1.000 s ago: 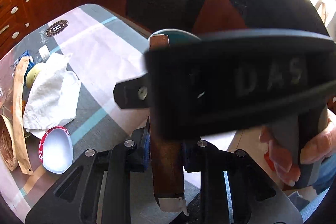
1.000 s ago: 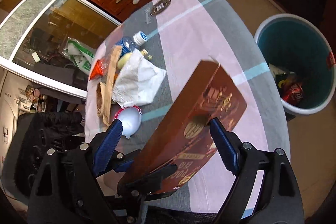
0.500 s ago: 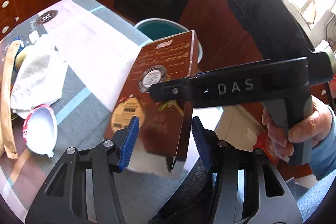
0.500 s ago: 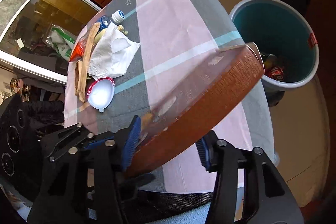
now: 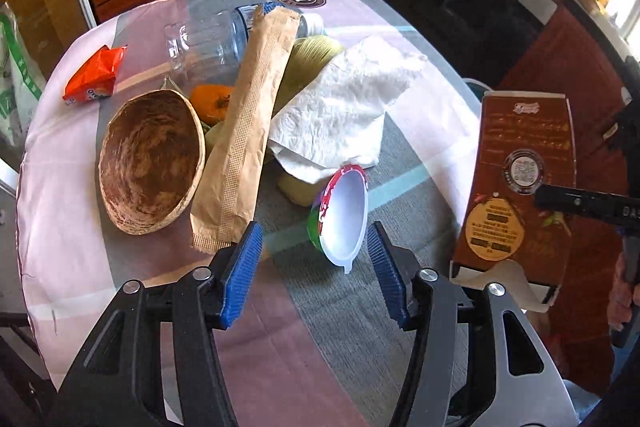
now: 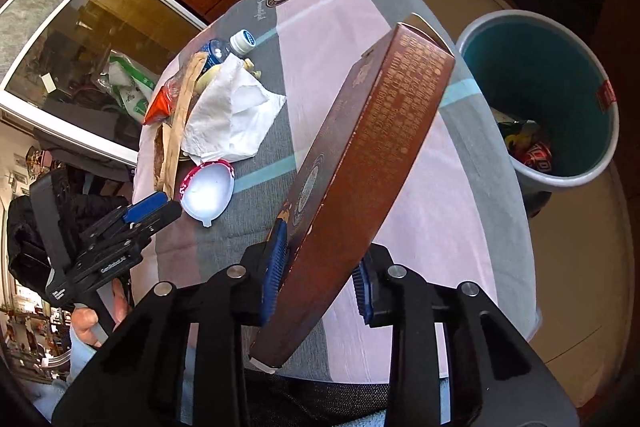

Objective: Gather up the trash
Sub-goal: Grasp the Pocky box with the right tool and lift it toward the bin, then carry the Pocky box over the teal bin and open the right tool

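My right gripper (image 6: pixel 318 267) clamps the flat brown cardboard box (image 6: pixel 360 163), tilted above the table; my left gripper (image 5: pixel 314 269) gapes wide, empty, beside the white plastic cup (image 5: pixel 344 217).

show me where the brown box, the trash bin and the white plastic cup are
brown box (image 6: pixel 372 163), right wrist view, on its long narrow side face
trash bin (image 6: pixel 560 181), right wrist view, on the near rim
white plastic cup (image 5: pixel 344 215), left wrist view, on its white inside
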Demonstrator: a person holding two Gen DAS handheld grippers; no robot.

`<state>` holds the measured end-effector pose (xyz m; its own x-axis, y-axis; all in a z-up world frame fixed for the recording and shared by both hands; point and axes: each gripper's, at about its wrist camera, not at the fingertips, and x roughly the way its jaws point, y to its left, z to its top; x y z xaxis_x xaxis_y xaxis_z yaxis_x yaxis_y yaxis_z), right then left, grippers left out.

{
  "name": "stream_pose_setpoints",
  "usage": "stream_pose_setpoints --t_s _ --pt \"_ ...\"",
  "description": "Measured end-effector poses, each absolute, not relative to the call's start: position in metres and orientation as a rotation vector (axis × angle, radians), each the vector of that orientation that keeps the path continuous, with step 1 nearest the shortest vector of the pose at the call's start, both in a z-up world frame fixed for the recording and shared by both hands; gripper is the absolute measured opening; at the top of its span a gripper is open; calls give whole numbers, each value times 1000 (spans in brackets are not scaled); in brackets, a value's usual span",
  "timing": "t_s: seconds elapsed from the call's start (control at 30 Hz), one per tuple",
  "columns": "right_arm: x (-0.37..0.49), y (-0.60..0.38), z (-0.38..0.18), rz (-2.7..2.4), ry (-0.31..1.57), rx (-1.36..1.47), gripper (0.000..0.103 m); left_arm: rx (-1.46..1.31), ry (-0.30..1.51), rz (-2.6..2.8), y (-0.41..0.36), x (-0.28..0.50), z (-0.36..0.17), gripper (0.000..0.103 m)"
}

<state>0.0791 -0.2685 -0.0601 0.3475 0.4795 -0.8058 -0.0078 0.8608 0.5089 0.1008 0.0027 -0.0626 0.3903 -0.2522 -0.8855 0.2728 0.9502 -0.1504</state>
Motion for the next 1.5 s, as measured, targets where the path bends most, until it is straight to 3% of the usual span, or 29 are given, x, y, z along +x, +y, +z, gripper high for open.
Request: stream_pose_setpoints --t_s 0.07,0.2,0.23,0.6,0.9,1.13,1.5 --pt "79 -271 -58 332 1171 471 27 48 1140 -331 -4 110 -71 38" --pt "80 -283 -56 326 1148 507 25 92 1168 -310 -11 118 -87 21" --pt "80 -286 -56 327 1143 517 25 94 1177 -303 -12 120 -91 6" --pt "91 -337 -38 305 1013 641 21 150 1101 -347 -40 104 -47 5" --pt "91 -426 -13 160 824 731 22 261 1039 -493 -143 127 -19 5" --pt "101 -492 -32 -4 769 745 22 357 1066 -574 -232 160 -33 5" --pt "135 -512 -101 -98 872 729 22 447 1165 -629 -316 199 -86 5"
